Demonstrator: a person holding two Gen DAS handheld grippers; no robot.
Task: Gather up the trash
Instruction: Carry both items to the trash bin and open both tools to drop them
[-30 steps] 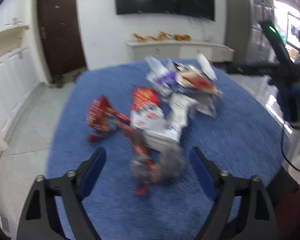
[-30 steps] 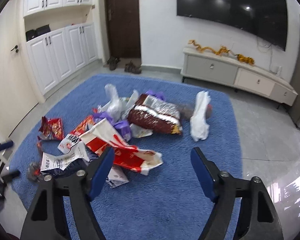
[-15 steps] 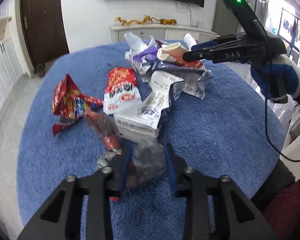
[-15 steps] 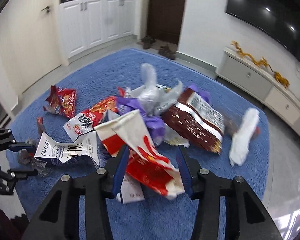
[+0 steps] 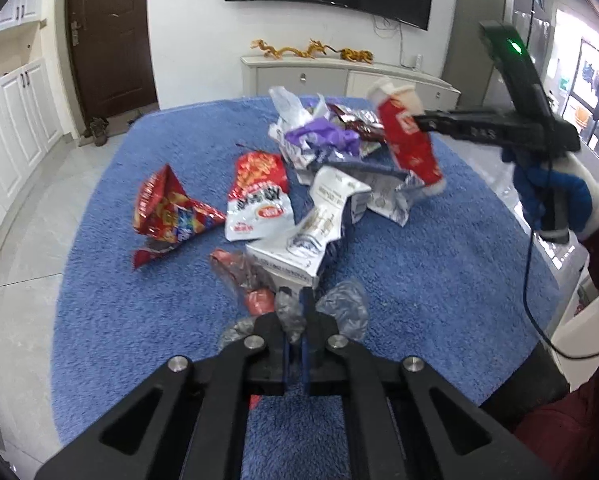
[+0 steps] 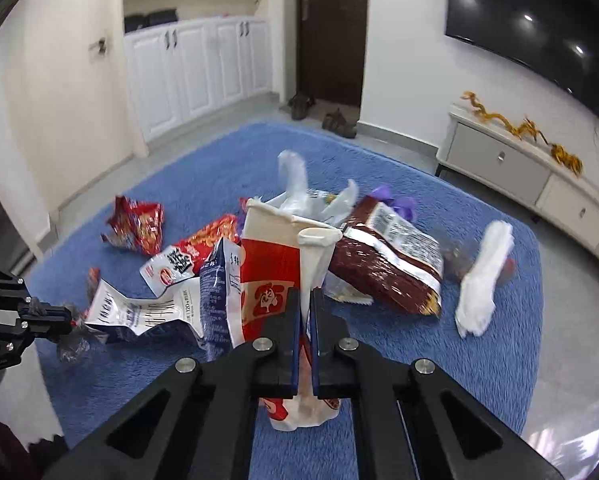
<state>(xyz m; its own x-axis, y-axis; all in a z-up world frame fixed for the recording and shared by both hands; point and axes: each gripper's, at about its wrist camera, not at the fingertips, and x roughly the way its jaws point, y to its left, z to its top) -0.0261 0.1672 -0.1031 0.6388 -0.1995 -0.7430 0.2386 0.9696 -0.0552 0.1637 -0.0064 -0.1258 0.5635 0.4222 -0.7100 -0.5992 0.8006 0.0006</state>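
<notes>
Pinching trash off the blue rug [image 5: 439, 280]: left gripper [image 5: 295, 300] clamping seemingly clear plastic wrap [image 5: 343, 308], right gripper [image 6: 305, 304] squeezing a red-and-white bag [image 6: 275, 276]; next, needing a bin.

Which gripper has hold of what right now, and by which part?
The left gripper is shut on a crumpled clear wrapper, pinched at its middle. The right gripper is shut on a red and white carton, gripped on its flattened side, near the bottom.

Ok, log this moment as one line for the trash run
left gripper: shut on clear wrapper | right gripper: shut on red-and-white bag | remaining trash: on blue rug
</notes>
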